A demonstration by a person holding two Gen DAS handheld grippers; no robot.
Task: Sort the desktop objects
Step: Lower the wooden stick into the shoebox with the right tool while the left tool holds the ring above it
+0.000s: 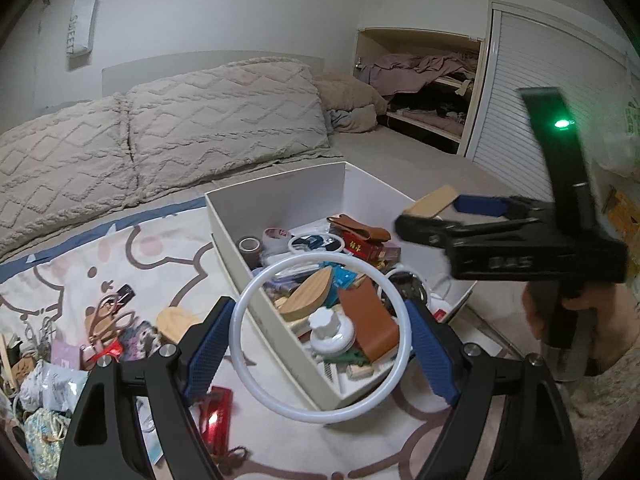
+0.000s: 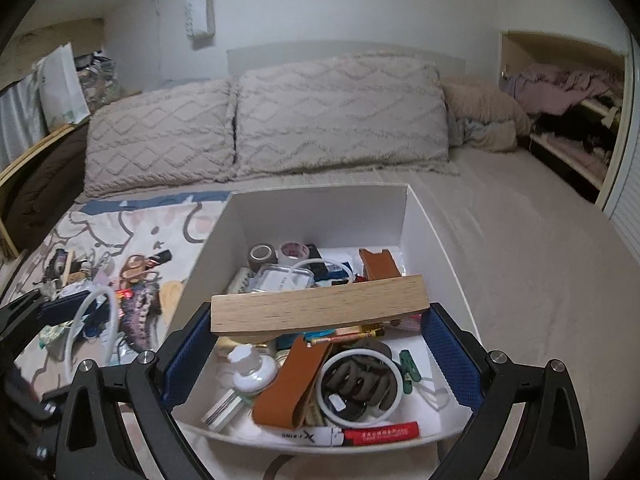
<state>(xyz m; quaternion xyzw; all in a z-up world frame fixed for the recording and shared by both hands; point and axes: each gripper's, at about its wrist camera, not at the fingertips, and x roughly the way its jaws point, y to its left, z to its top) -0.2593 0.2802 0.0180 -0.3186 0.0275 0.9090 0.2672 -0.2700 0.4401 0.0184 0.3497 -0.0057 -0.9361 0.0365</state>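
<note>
Over the open white box (image 2: 320, 208) on the bed, your right tongs (image 2: 320, 344) are clamped on a wooden block (image 2: 316, 308), gripped by its two ends so that it lies crosswise above the clutter inside. Your left tongs (image 1: 320, 344) are clamped across a white plastic ring (image 1: 322, 336), pads pressing its opposite sides, and it hangs above the near corner of the box, partly over the patterned blanket (image 1: 132, 248). Both things look bound for the box, so judge your drop points first: the floor is already crowded with tape rolls (image 2: 276, 254), brown leather pieces (image 2: 288, 384), a white knobbed cap (image 2: 252, 368) and a smaller ring around a dark hair claw (image 2: 360, 384). Bring the block down low before you part the pads (a long piece let go from height may tip and bounce against the thin wall), and aim it toward the emptier back half of the box. Carry the ring fully inside the rim before releasing, since right now part of it hangs outside and would probably catch the edge or slide onto the blanket. Keep the two tools apart as they converge; the right one sits just beyond the far right side of the box in the left view, and I judge that lowering one at a time is safer. The remaining pile, with scissors (image 1: 110, 316) among it, lies on the blanket to the left.
</note>
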